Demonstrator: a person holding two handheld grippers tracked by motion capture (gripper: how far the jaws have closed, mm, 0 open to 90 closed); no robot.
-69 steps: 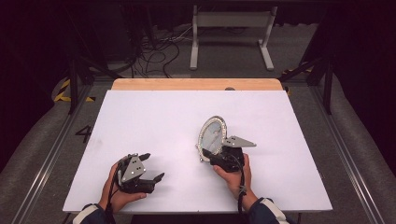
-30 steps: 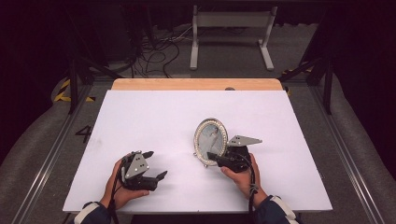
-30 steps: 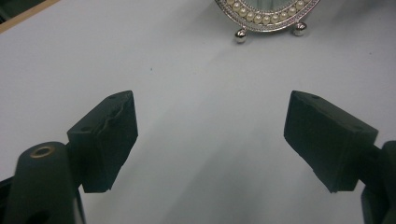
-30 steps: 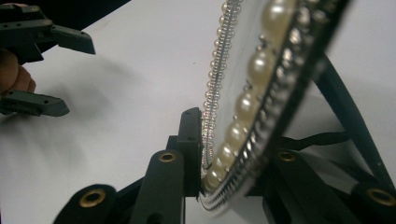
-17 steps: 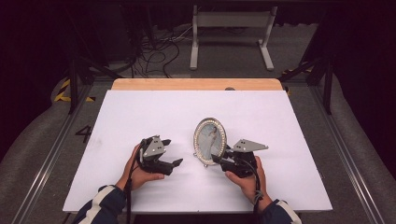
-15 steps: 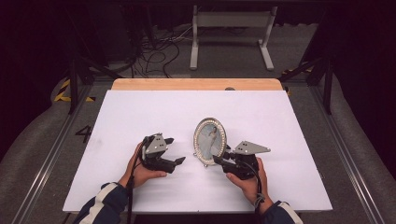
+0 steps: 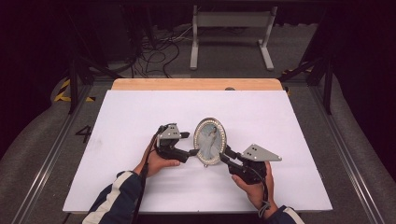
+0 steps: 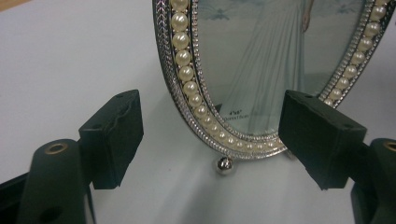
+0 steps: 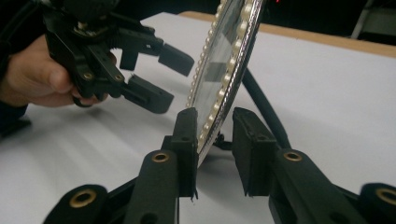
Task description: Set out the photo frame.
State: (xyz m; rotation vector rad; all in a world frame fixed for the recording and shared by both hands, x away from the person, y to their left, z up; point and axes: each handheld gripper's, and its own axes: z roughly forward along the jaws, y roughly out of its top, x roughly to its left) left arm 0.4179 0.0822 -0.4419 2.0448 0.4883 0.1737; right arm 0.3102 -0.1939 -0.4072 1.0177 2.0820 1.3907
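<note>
1. An oval picture frame stands upright near the middle of the white bench, its rim set with a ring of pearl-like beads and its glass showing a figure in a long pale dress.
2. The right tool reaches in from the frame's lower right side. In the right gripper view its two black pads stand either side of the frame's lower edge; the left pad lies against the beaded front, while a narrow gap shows between the right pad and the back, so I cannot tell whether it clamps the frame.
3. The frame's dark back stand slants down behind it to the bench.
4. The left tool sits just beside the frame's left side, held in the person's left hand.
5. In the left gripper view its pads stand wide apart and bare, with the frame's lower rim and a small silver ball foot seen beyond them. These jaws have just been closing a little, with nothing between them.
</note>
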